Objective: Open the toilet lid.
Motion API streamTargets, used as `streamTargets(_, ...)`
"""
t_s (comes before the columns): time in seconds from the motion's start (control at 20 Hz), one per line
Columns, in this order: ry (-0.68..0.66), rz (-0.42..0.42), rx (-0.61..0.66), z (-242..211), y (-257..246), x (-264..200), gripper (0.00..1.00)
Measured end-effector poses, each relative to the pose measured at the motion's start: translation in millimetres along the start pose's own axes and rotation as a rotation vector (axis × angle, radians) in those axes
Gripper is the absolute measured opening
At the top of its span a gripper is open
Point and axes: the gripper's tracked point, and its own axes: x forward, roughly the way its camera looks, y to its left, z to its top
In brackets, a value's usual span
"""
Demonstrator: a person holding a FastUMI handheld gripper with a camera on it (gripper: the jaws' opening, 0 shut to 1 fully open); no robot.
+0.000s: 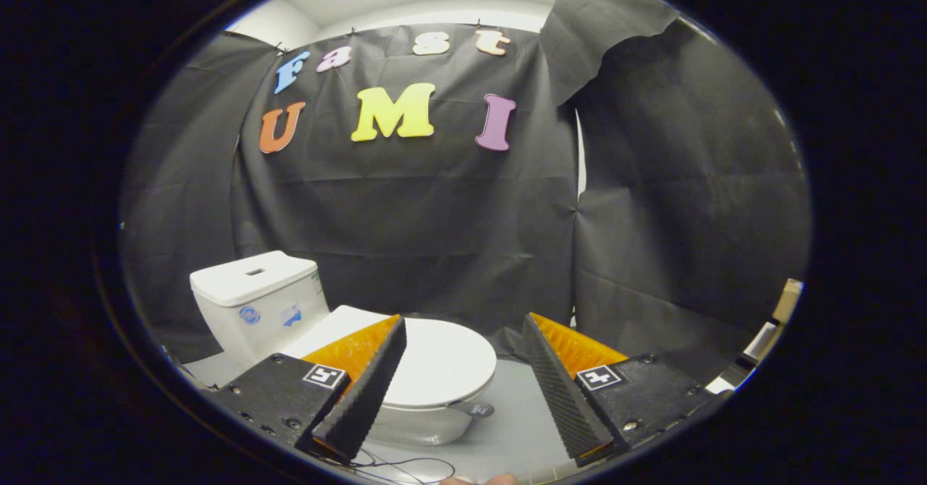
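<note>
Toilet lid [442, 358]: down, flat on the bowl; opening not yet begun.
Gripper [463, 384]: spread wide, empty, lid's front edge between fingers.

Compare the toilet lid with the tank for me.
The lid is rounded and lies flat, closed over the bowl; the tank is boxy and stands upright behind it. The lid sits partly behind one finger of the open gripper; the tank stands beyond the fingers. Both are white.
</note>
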Motion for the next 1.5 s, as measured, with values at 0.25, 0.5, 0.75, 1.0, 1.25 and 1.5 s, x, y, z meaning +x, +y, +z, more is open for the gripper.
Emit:
streamTargets(0.25,0.108,-0.025,0.010,-26.9,-19.2,42.4,1.00)
streamTargets(0.5,0.199,-0.023,0.010,-61.3,-28.5,70.1,1.00)
streamTargets(0.75,0.310,-0.034,0.026,-105.9,-40.1,85.4,1.00)
streamTargets(1.0,0.455,0.015,0.138,-146.6,-38.2,93.5,1.00)
streamTargets(1.25,0.567,0.042,0.307,-176.3,-39.7,90.7,0.98)
streamTargets(1.5,0.618,0.057,0.438,-195.1,-41.7,87.0,0.97)
